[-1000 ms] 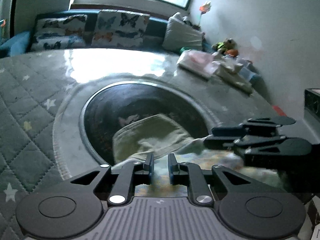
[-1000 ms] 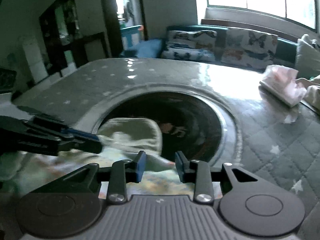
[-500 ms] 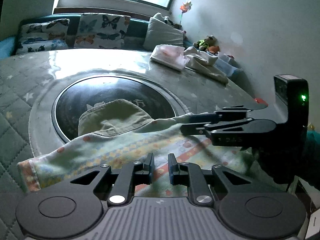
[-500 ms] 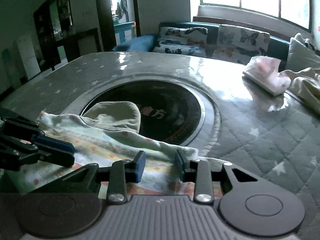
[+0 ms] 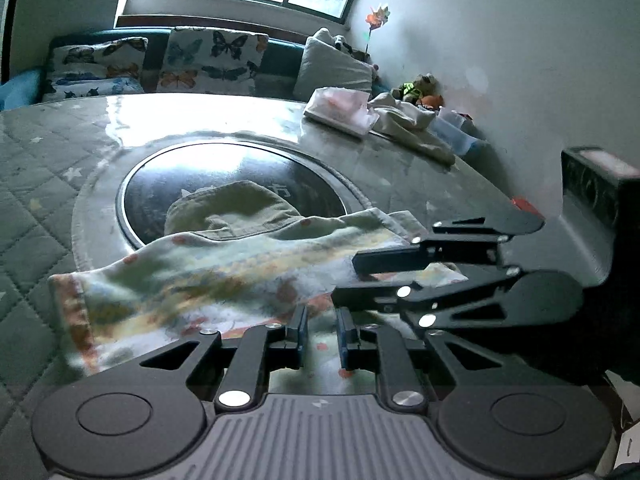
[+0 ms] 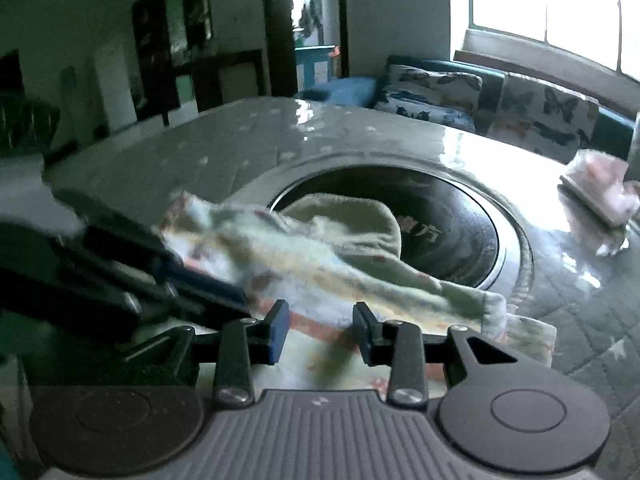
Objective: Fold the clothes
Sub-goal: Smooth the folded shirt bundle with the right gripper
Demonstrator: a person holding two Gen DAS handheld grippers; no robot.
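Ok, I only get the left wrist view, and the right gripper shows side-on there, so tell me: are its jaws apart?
Observer: Yes. In the right wrist view the right gripper stands wide open, with the cloth lying just past its fingertips.
Operator: Where is the cloth's right end? It's hidden for me.
Observer: Its corner lies by the right finger, on the grey rim outside the disc.
Operator: How does my left gripper look from there?
Observer: The left gripper is blurred, at the cloth's left end; contact can't be told.
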